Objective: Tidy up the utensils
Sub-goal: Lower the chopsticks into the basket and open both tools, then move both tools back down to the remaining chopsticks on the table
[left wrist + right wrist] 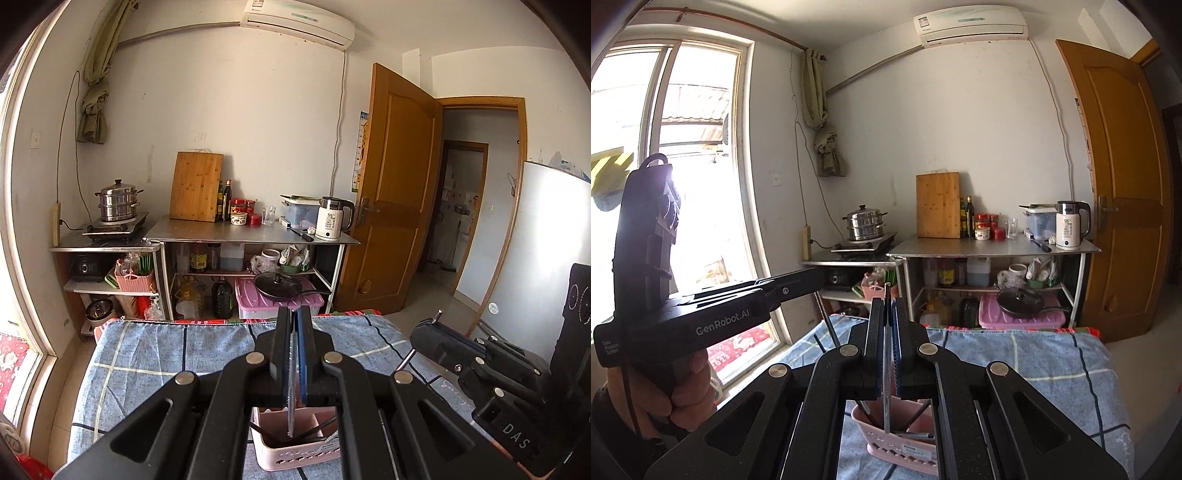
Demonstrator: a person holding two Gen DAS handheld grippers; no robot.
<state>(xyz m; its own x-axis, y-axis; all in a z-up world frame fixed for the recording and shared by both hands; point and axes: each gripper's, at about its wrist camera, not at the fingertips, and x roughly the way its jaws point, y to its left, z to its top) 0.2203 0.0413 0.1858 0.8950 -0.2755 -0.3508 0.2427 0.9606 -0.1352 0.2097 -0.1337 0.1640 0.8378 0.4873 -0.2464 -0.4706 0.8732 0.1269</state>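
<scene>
- the pink holder (295,448) sat at the bottom centre of the left view, on the blue checked cloth (155,354), with dark utensils already leaning inside.
- the left claw (294,325) was pinched narrow on a thin metal utensil (291,413) hanging down into the holder.
- the right claw (887,314) was likewise closed on a slim metal utensil (887,398), its lower end inside the same holder (905,448).
- both tools crowded one small holder; i judged a sideways nudge could tip it.
- either rod could snag on the leaning utensils and slip crooked when let go.
</scene>
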